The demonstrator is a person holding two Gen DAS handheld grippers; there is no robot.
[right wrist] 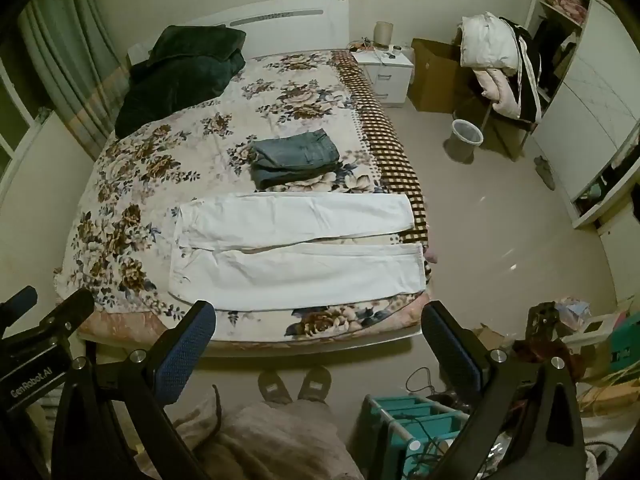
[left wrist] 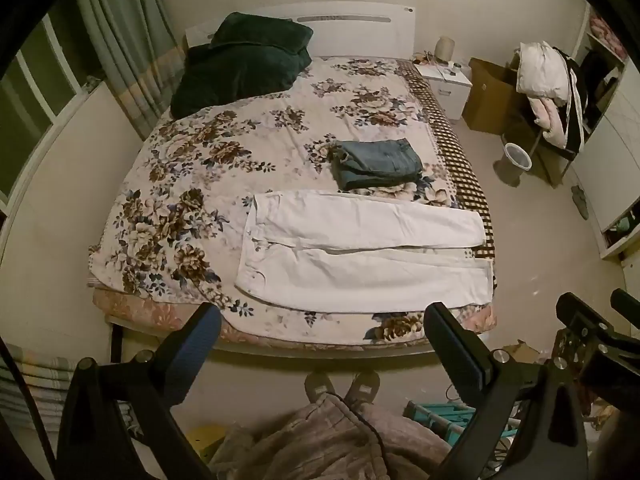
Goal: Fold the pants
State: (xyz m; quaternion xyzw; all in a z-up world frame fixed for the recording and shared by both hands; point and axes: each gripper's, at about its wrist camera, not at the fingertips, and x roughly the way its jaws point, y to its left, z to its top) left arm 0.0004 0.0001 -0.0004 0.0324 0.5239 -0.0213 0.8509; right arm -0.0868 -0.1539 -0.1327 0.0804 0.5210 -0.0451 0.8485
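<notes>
White pants lie flat on the floral bedspread near the foot of the bed, waist to the left, both legs stretched right; they also show in the right wrist view. A folded pair of blue jeans sits just behind them, also in the right wrist view. My left gripper is open and empty, held above the bed's foot edge, short of the pants. My right gripper is open and empty, at the same height. Each gripper shows at the edge of the other's view.
A dark green blanket is piled at the head of the bed. A white nightstand, cardboard box, bin and clothes-laden chair stand right. My feet are at the bed's foot; a teal rack stands beside them.
</notes>
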